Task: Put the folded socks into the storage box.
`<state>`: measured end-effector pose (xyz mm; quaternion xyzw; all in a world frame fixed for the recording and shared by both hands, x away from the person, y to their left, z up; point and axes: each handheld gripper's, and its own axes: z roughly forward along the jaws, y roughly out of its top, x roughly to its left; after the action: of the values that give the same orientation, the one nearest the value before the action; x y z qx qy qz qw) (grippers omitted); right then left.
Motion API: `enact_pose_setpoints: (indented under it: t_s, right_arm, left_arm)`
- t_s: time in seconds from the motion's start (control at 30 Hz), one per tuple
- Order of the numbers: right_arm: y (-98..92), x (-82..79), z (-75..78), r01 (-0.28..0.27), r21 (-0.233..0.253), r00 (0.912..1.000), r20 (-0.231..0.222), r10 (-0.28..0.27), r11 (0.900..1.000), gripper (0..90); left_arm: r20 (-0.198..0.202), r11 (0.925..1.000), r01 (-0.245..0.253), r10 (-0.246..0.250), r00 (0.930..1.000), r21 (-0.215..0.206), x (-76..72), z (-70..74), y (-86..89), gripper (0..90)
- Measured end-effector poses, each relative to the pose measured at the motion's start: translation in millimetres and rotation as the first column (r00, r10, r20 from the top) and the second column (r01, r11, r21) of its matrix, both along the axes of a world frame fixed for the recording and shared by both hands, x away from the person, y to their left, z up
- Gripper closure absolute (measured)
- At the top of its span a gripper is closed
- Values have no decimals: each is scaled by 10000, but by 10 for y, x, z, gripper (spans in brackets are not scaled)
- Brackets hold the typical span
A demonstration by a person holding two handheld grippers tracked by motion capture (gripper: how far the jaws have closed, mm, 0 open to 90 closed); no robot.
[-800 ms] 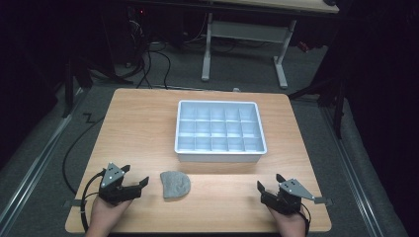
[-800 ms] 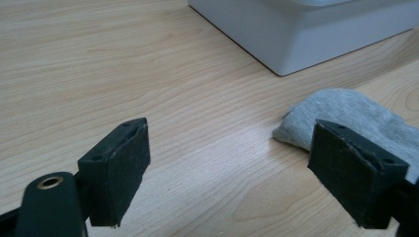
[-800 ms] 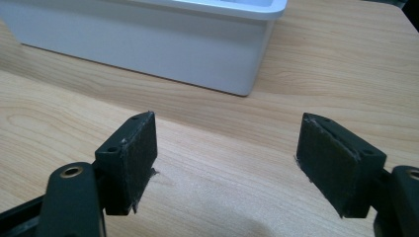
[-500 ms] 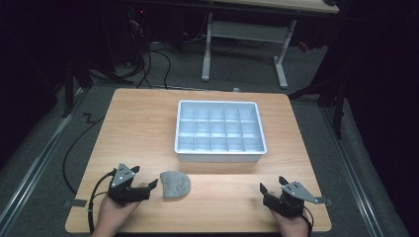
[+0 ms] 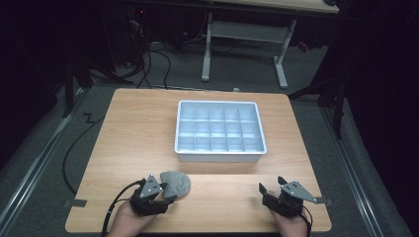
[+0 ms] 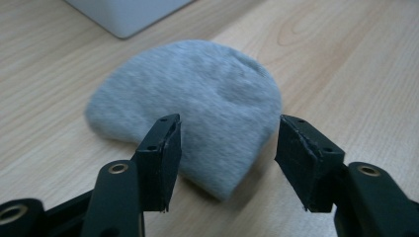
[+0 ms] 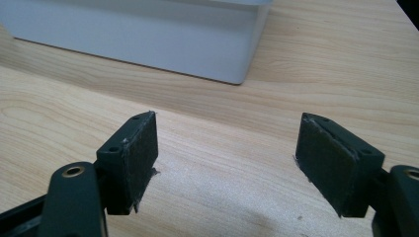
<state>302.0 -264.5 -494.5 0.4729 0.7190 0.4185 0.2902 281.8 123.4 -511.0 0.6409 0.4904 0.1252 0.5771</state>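
A dim room with grey carpet and a white-legged desk frame (image 5: 244, 37) lies behind the light wooden surface (image 5: 133, 128). Near the middle of the surface sits a white plastic organiser tray (image 5: 220, 157) divided into many small compartments; from the high view they look empty.

Just in front of the tray's left near corner lies a grey knitted cloth (image 5: 177, 182), rounded like a folded sock or small cap. The left tongs (image 5: 165, 194), held in a hand (image 5: 129, 221) at the near edge, are released: in the left gripper view their two black jaws stand spread on either side of the cloth's (image 6: 197, 123) near edge, the left pad (image 6: 165, 158) over the fabric, the right one just off it. Whether either touches the cloth I cannot tell.

The right tongs (image 5: 271, 186) rest at the near right of the surface, well apart from the cloth. They too are released, jaws wide over bare wood, with the tray's corner (image 7: 232, 54) ahead.
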Motion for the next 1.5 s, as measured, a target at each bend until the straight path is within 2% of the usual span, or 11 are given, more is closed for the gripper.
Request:
enact_pose_setpoints:
  t_s: [0.27, 0.33, 0.4, 0.73, 0.9, 1.1, 1.2, 1.3, 1.37, 1.43, 1.5]
  right_arm:
    - [3, 7, 7, -52, -36, 10000, 49, 52, 10000, 244]
    - [-5, 2, 9, -24, 6, 10000, 23, 24, 10000, 245]
    - [-12, -3, 12, 6, 24, 10000, 18, -6, 10000, 245]
    - [-29, -9, 27, 40, 68, 10000, 89, -40, 10000, 247]
    - [14, 24, 30, -102, 51, 9999, 104, 102, 9999, 247]
    - [11, 30, 26, -135, 16, 9999, 87, 134, 9999, 250]
    - [-23, 9, 28, -50, 60, 10000, 73, 50, 10000, 251]
    - [-58, -10, 31, 66, 115, 9999, 89, -67, 9999, 253]
    - [-72, -20, 34, 94, 123, 9999, 82, -95, 9999, 254]
    - [-82, -26, 38, 123, 150, 9999, 89, -124, 9998, 254]
    - [-93, -31, 37, 184, 320, 9998, 48, -185, 9993, 257]
  left_arm:
    - [264, 9980, 30, -47, 9996, 628, -27, -25, -29, 366]
    - [557, 9915, -154, 83, 9984, 1294, -31, -74, -47, 316]
    - [654, 9889, -239, 144, 9978, 1470, -27, -76, -40, 301]
    - [305, 9900, -780, 749, 9967, 1174, 34, -57, 137, 398]
    - [274, 9916, -1068, 1050, 9941, 732, 63, -26, 237, 576]
    - [389, 9771, -1946, 1919, 9807, 865, 163, -21, 359, 640]
    - [331, 9587, -2767, 2751, 9608, 653, 256, 3, 543, 631]
    - [279, 9617, -2741, 2738, 9614, 58, 254, 87, 592, 600]
    - [158, 9695, -2451, 2452, 9693, -77, 237, 138, 553, 559]
    - [-518, 9789, -2034, 2023, 9780, -175, 242, 193, 459, 494]
    - [-751, 9812, -1930, 1928, 9784, 57, 252, 195, 404, 440]
